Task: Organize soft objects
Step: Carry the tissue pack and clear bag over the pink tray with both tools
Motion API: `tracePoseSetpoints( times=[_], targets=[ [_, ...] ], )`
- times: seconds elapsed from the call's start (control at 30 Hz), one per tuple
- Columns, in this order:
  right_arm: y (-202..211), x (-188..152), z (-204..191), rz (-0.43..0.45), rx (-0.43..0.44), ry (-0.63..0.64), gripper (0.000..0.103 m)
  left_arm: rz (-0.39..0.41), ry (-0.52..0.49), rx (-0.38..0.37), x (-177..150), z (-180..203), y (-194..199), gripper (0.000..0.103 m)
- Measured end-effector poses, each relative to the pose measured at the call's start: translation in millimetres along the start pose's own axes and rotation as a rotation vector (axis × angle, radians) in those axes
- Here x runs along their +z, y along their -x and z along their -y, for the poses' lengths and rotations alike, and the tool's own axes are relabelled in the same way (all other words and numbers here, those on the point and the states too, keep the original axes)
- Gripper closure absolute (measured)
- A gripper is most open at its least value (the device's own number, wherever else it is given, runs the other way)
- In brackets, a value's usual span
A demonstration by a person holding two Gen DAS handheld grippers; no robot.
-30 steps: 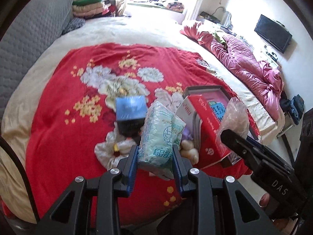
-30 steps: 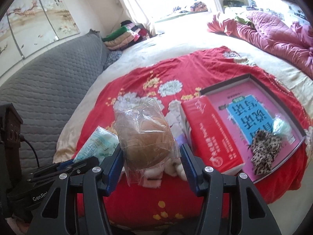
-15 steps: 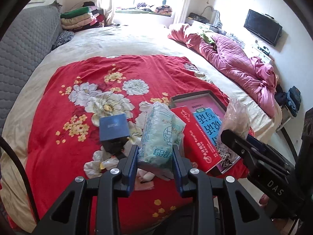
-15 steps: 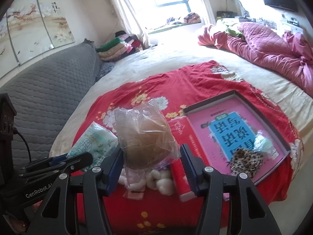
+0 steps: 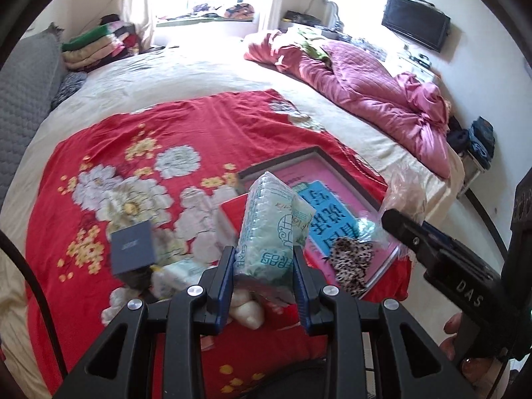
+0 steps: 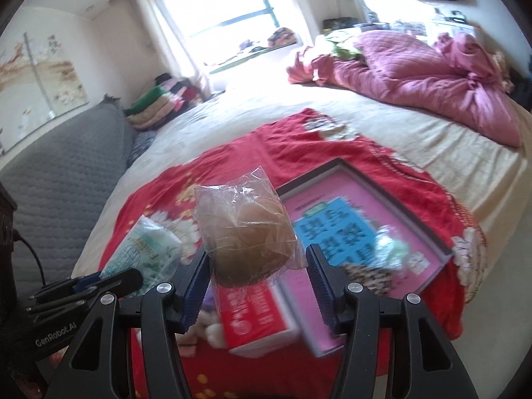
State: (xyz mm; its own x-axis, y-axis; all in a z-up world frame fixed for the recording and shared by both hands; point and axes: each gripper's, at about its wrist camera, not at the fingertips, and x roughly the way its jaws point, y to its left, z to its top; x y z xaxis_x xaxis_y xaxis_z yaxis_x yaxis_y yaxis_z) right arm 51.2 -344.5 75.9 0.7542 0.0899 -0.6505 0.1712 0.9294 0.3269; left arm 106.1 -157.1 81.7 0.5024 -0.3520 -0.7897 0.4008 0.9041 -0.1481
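While clamped upright in left hand-held gripper (image 5: 262,266), tissue pack (image 5: 272,219) overhangs tray (image 5: 345,179).

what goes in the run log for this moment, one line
left tool: holds tissue pack | right tool: holds bagged bun | both above red blanket

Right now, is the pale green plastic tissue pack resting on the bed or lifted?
Lifted: the pale green plastic tissue pack stands upright, clamped in the left gripper.
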Motion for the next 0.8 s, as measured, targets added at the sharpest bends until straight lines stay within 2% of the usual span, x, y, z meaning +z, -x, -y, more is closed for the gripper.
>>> tracePoseSetpoints(
  times=[0.33,0.53,0.8],
  targets=[
    [3.2,9.4,60.4,0.018,-0.094,-0.098,0.044,-0.041,-0.077,-0.039,11.4,43.8,-35.0,0.071],
    [0.4,10.0,83.8,0.013,-0.117,-0.136,0.044,-0.059,-0.112,-0.036,15.1,59.6,-54.5,0.071],
    [-6.8,7.9,111.7,0.004,-0.198,-0.152,0.044,-0.105,-0.134,-0.057,13.7,73.0,-84.5,0.071]
  ],
)
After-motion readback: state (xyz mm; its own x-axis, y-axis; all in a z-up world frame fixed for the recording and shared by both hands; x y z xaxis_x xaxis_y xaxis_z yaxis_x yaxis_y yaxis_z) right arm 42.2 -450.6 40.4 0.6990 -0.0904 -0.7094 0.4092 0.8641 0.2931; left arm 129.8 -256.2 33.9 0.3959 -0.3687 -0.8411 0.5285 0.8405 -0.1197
